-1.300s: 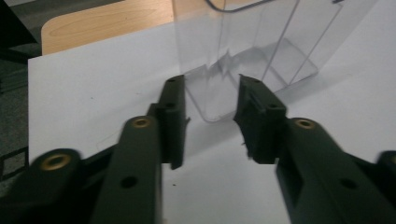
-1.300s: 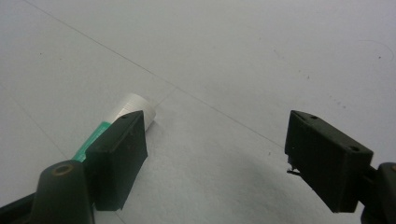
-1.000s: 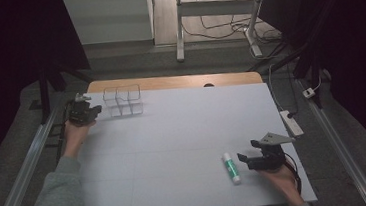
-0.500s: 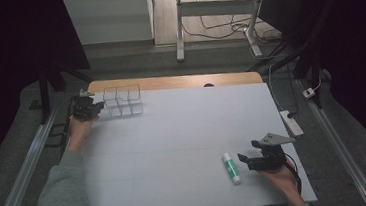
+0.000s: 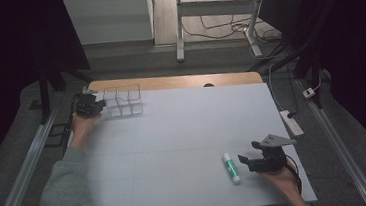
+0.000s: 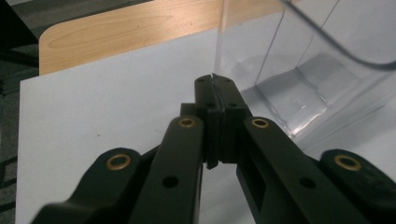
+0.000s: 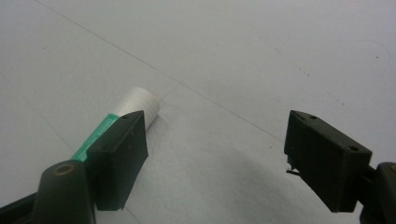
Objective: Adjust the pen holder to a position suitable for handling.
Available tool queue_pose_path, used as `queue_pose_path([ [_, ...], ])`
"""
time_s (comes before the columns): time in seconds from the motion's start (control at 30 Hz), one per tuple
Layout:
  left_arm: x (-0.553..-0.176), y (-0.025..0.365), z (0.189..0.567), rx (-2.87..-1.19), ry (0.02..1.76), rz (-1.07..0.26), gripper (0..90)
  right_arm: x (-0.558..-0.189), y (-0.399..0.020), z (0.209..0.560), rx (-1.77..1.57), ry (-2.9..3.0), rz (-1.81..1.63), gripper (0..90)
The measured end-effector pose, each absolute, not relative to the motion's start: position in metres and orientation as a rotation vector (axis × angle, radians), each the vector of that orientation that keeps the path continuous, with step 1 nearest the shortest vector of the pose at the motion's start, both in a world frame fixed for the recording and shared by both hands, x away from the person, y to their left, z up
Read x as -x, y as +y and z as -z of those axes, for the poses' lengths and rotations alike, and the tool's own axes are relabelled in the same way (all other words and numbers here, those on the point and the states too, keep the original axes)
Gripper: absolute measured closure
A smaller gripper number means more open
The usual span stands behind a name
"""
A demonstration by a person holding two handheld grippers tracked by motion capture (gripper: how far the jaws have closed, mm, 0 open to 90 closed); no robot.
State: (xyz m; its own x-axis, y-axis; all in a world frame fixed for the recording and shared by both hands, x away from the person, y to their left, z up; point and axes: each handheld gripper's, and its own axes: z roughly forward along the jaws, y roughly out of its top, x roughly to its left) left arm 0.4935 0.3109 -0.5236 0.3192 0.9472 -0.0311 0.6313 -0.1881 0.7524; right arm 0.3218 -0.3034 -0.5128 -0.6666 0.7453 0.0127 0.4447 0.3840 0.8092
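The desk (image 5: 174,144) is a broad white sheet with bare wood showing at its far, twelve o'clock edge. At about ten o'clock on it stands the clear plastic organizer (image 5: 124,100), its compartments open upward. My left claw (image 5: 90,105) is clamped shut on that organizer's thin nine o'clock wall. At five o'clock my right claw (image 5: 246,161) rests spread wide, gripping nothing, just beside the green-and-white glue stick (image 5: 231,168) lying flat there.

Clear glossy plastic organizer (image 6: 299,70), matt jaws
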Motion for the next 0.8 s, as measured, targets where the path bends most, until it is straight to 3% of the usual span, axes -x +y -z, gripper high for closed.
queue_pose_path([
  [0.8,-0.5022,0.3079,0.5245,-1.924,1.372,-0.591,88.7,-0.3225,-0.3032,0.5138,-1.044,2.294,-1.156,21.2],
])
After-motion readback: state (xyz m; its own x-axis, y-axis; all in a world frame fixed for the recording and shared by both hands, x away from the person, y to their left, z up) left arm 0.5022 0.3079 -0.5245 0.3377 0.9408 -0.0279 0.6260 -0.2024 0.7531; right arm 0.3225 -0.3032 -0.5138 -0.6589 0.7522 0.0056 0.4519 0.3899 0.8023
